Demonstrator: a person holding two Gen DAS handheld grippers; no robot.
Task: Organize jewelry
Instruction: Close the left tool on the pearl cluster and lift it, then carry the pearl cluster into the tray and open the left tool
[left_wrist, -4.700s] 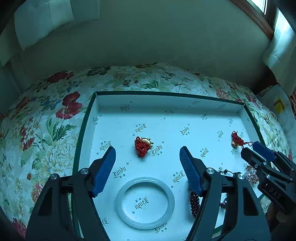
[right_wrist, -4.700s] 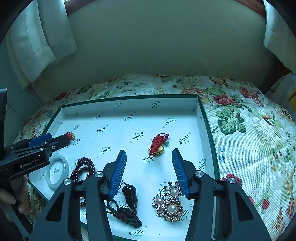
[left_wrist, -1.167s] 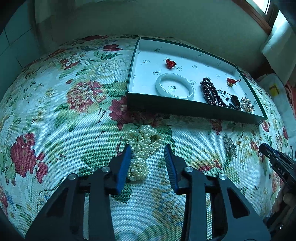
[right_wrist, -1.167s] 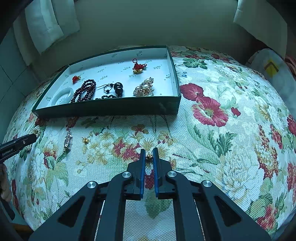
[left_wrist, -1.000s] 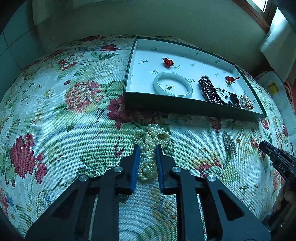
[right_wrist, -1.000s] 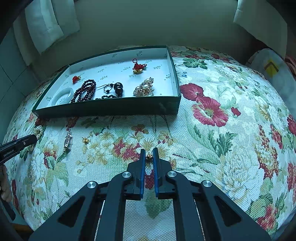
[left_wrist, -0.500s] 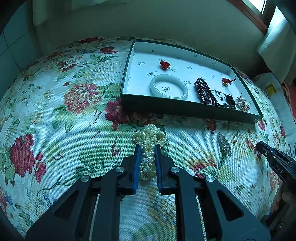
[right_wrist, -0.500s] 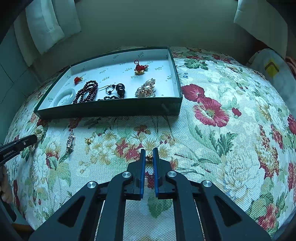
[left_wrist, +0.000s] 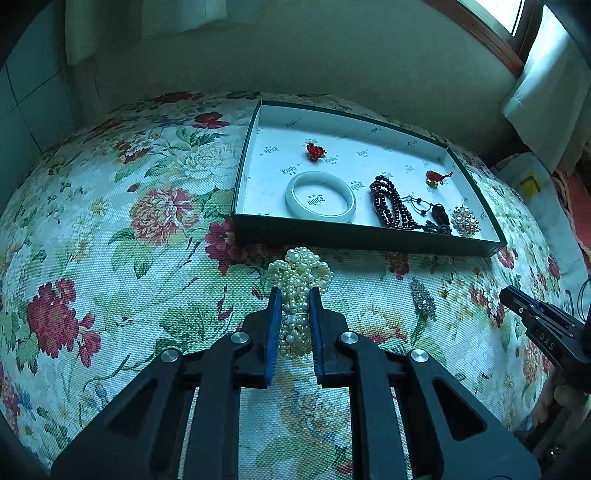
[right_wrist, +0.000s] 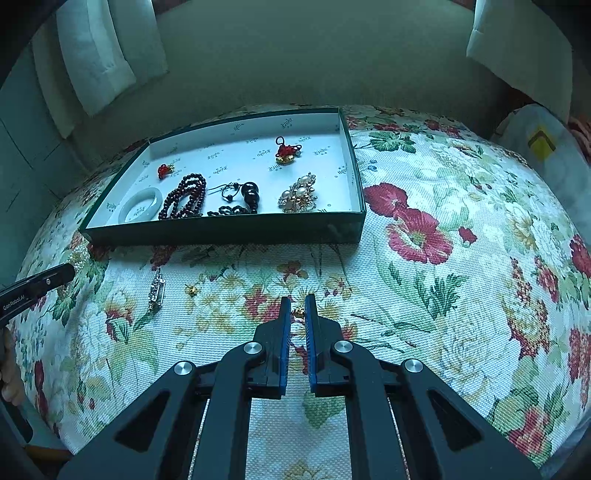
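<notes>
Left gripper: jaws clamped on the bunched pearl strands, which spill out past the jaw tips onto the floral cloth covering the counter. Beyond those tips sits the open green box, white-lined. Inside it, left to right: a red knot charm, a pale bangle, a dark bead string, a dark pendant on a cord, a second red knot charm and a pearl-and-stone brooch. To the right of the left jaws a sparkling clip lies on the cloth.

Right gripper: jaws together on a small gold piece at their tips, down at the cloth. To their left, a small gold stud lies loose; the box stands beyond.
</notes>
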